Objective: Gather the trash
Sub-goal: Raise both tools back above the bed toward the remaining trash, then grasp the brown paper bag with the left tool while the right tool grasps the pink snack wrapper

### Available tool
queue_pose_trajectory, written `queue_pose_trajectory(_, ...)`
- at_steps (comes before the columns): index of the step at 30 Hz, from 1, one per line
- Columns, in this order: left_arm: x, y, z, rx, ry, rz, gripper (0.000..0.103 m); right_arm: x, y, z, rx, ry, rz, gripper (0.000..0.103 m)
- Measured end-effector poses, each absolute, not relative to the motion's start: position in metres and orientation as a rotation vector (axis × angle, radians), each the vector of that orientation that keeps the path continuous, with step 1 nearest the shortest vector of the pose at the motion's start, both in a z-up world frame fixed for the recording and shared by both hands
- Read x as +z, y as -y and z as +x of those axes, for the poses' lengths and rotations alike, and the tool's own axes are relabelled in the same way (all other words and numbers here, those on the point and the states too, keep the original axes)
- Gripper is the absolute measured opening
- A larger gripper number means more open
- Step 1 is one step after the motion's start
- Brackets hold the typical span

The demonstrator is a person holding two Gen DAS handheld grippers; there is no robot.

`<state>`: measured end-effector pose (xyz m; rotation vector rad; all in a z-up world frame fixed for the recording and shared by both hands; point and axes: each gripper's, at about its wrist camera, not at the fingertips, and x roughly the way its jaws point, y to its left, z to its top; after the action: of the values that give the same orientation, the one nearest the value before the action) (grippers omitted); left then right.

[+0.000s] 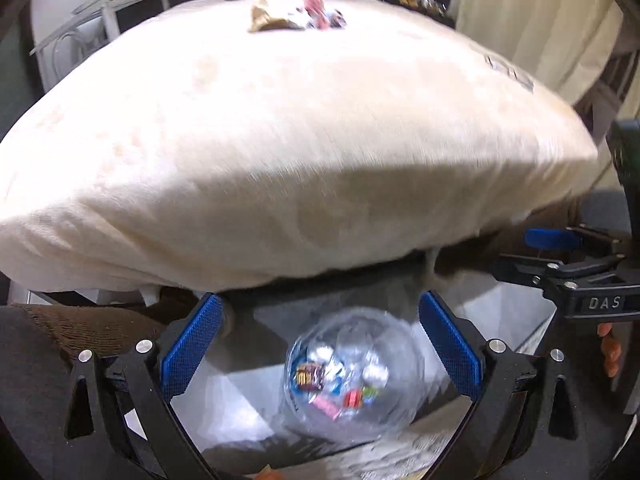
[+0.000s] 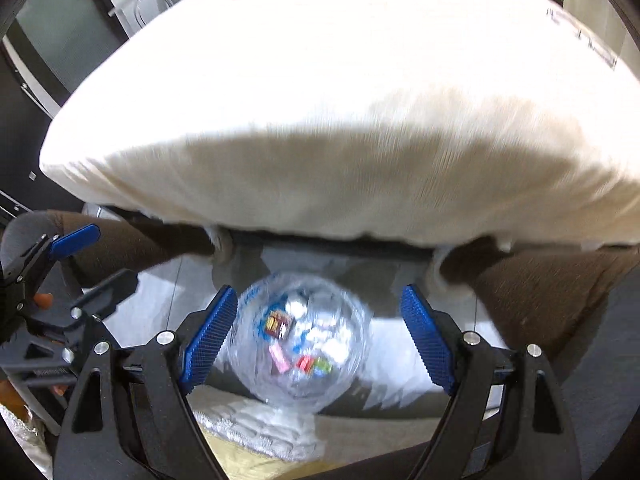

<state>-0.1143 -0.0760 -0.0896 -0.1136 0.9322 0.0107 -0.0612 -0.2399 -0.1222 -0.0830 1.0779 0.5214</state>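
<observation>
Blue ribbed pads line both claws, and in each wrist view the two pads stand wide apart with nothing pressed between them. The left claw [image 1: 320, 348] hangs over a clear plastic bag [image 1: 352, 372] that sits low on the floor in front of the tabletop; the bag's round mouth faces up and shows bright wrappers [image 1: 332, 388] inside, red, pink, green and silver. Neither pad of the left claw touches the bag. The right claw [image 2: 316, 340] frames the same clear plastic bag [image 2: 304, 344] from the other side; its left pad appears just beside the bag's rim, though the blur leaves contact unclear, and its right pad is well apart from it. Each view catches the other claw at its edge. More trash [image 1: 296, 12], a crumpled brownish wrapper and small coloured pieces, lies on the far part of the cream cloth [image 1: 280, 128] covering the tabletop.
</observation>
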Motion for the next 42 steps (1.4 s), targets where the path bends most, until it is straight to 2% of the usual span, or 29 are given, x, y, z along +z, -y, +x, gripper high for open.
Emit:
queue_pose_trajectory(7,-0.066,0.049,-0.089,0.026,-0.838,-0.150,0.097,-0.086,0.240,-0.024,0.547,-0.956,-0.050,0.099)
queue_pose_trajectory(17,-0.039,0.006,-0.008,-0.028,-0.786,-0.177,0.097,-0.059,0.216,0.067,0.528,-0.837,-0.077,0.099)
queue_pose_trajectory(34,-0.024,-0.019,0.124,-0.059,-0.760,-0.124,0.097,-0.056,0.168,0.213,0.511,-0.782,-0.074,0.099)
queue_pose_trajectory(42,-0.021,-0.022,0.169,-0.014,-0.780,-0.050,0.097,-0.052,0.146,0.251,0.558,-0.788,-0.047,0.099)
